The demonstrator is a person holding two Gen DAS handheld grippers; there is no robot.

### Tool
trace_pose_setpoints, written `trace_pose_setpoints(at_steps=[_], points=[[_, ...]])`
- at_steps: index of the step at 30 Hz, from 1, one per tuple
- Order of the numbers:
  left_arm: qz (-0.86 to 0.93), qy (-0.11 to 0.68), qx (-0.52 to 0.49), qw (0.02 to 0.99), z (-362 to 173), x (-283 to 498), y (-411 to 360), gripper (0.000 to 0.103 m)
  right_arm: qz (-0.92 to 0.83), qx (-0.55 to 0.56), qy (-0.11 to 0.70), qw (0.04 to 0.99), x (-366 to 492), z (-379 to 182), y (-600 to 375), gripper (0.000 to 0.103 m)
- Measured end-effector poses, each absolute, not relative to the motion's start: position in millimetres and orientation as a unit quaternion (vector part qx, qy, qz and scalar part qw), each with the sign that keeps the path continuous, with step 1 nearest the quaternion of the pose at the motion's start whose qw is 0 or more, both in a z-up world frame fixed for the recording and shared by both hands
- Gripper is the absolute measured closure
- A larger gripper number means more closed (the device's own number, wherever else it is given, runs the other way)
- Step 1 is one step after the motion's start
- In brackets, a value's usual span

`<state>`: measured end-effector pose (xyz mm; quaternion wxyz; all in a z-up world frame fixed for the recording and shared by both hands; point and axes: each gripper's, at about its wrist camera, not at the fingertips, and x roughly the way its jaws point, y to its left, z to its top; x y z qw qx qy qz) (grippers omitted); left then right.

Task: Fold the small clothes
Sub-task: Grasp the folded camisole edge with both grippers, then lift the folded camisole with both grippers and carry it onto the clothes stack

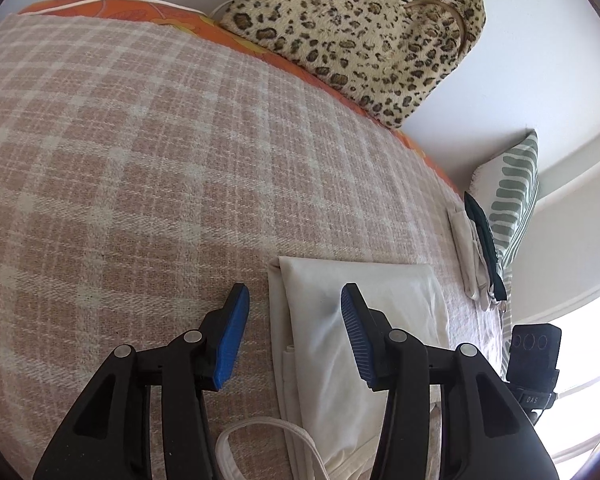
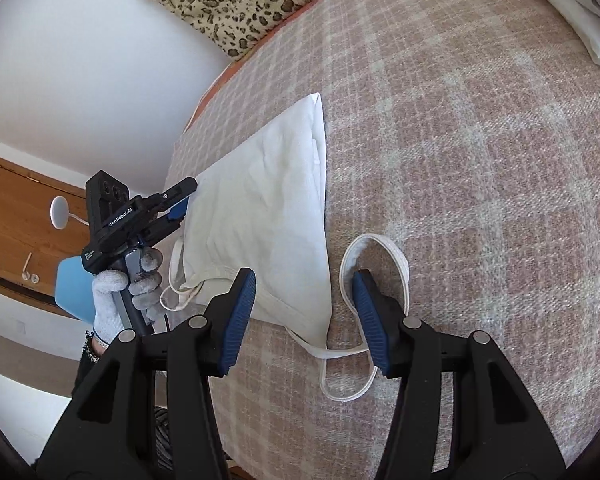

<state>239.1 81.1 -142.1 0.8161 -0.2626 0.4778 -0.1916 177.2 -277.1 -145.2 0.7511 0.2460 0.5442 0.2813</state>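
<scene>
A cream sleeveless top (image 1: 360, 320) lies folded lengthwise on the pink plaid blanket (image 1: 140, 160). It also shows in the right wrist view (image 2: 268, 216), with one white strap (image 2: 380, 264) looped out beside it. My left gripper (image 1: 294, 296) is open just above the top's edge, holding nothing; it also shows in the right wrist view (image 2: 180, 200) at the garment's left side. My right gripper (image 2: 304, 284) is open low over the strap end of the top, its right finger (image 2: 370, 312) inside the strap loop.
A leopard-print cushion (image 1: 360, 28) leans on the wall at the back. Several folded clothes (image 1: 476, 248) and a green-striped pillow (image 1: 512, 192) lie at the blanket's right end. White bedding (image 2: 580, 12) lies at the far right in the right wrist view.
</scene>
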Motion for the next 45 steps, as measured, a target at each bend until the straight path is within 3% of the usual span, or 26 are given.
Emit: trace_pose_setpoints(at_steps=[9, 14, 16, 19, 21, 22, 37, 45], points=[[-0.212, 0.463, -0.287, 0.812, -145.2, 240.1, 77.0, 0.052, 0.334, 0.32, 0.559, 0.689, 170.7, -162.3, -289.2, 0.049], [-0.217, 0.458, -0.268, 0.82, -143.5, 243.8, 65.2, 0.057, 0.337, 0.305, 0.55, 0.7, 173.5, -158.9, -270.0, 0.05], [-0.217, 0.458, -0.265, 0.82, -144.7, 245.0, 62.5, 0.068, 0.34, 0.3, 0.547, 0.703, 174.7, -157.5, -261.8, 0.05], [-0.212, 0.468, -0.266, 0.816, -149.0, 247.3, 63.3, 0.089, 0.333, 0.295, 0.549, 0.707, 176.2, -157.6, -253.9, 0.061], [-0.209, 0.466, -0.258, 0.82, -149.1, 246.0, 63.1, 0.094, 0.321, 0.296, 0.555, 0.708, 176.9, -161.0, -254.1, 0.08], [-0.208, 0.463, -0.251, 0.824, -147.4, 244.9, 62.0, 0.095, 0.317, 0.297, 0.557, 0.708, 177.5, -161.9, -254.5, 0.083], [-0.169, 0.384, -0.067, 0.905, -92.3, 202.5, 13.9, 0.098, 0.291, 0.174, 0.519, 0.785, 157.9, -114.8, -232.2, 0.09], [-0.188, 0.336, -0.022, 0.923, -60.2, 178.0, -19.6, 0.098, 0.285, 0.133, 0.485, 0.816, 140.7, -83.6, -238.8, 0.09]])
